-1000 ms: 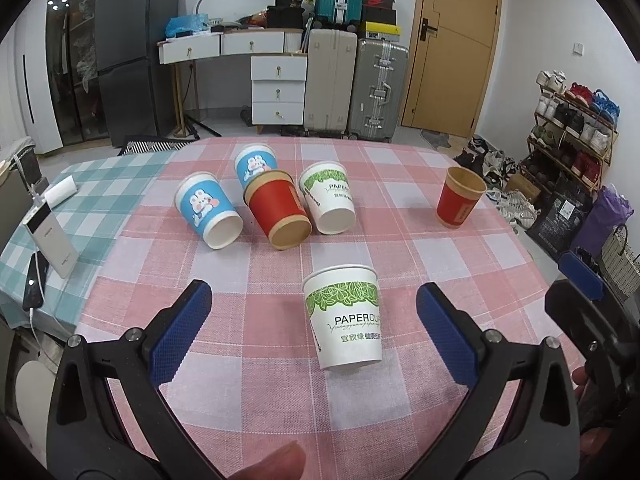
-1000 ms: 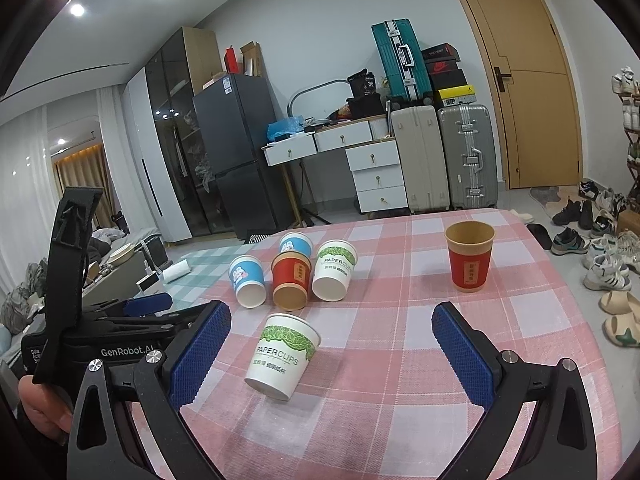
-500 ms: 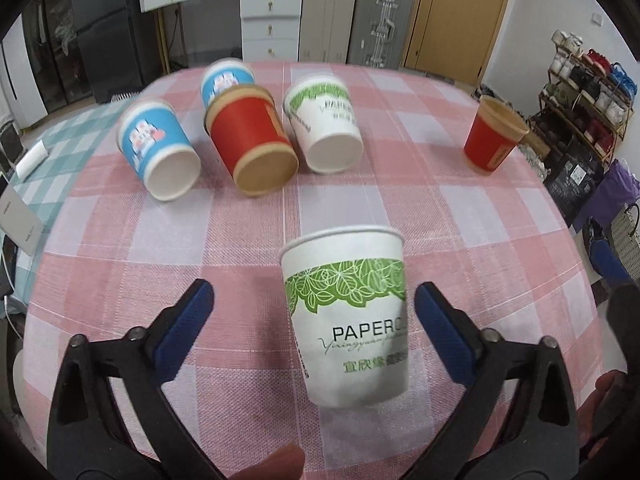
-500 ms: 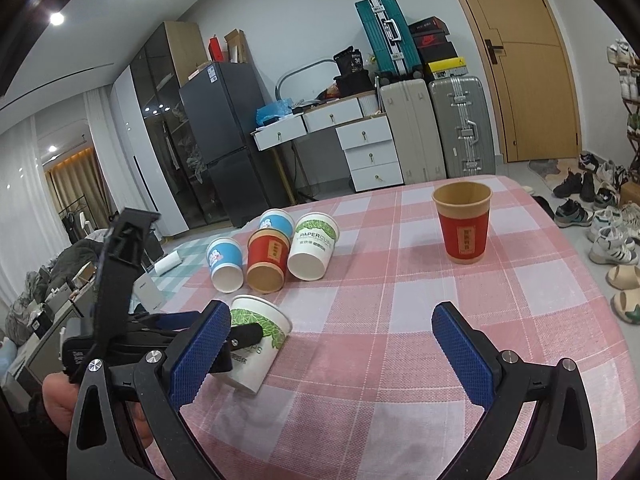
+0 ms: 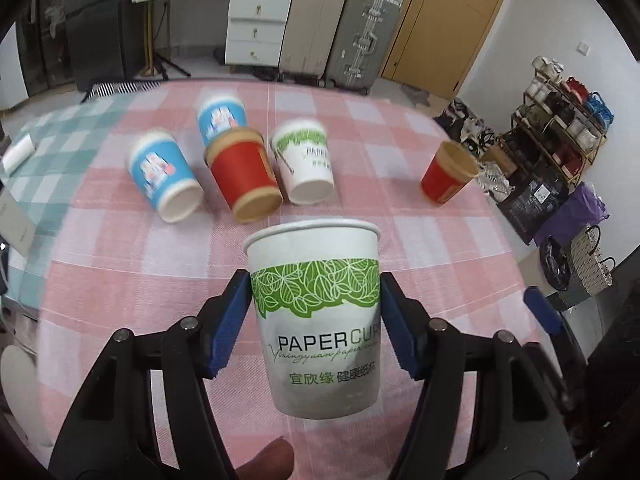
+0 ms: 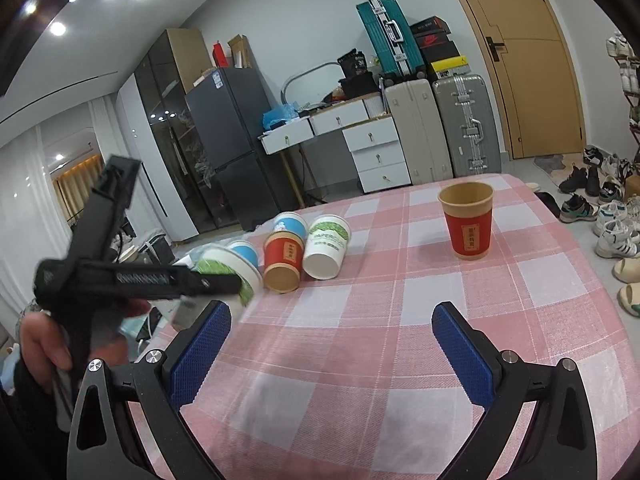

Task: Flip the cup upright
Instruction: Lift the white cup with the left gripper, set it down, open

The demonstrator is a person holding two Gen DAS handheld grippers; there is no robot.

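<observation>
A white paper cup with a green leaf band sits between the blue pads of my left gripper, which is shut on its sides. Its rim points away from the camera. In the right wrist view the same cup is blurred and tilted at the left, held by the left gripper. Whether it touches the cloth is unclear. My right gripper is open over the pink checked tablecloth, with nothing between its fingers.
Several cups lie on their sides at mid-table: two blue, one red, one white with green. A red cup stands upright at the right. A person's hand holds the left gripper.
My left gripper came forward around the white cup and shut on it; the cup now looks tilted. The right gripper has drifted slightly and stays open.
</observation>
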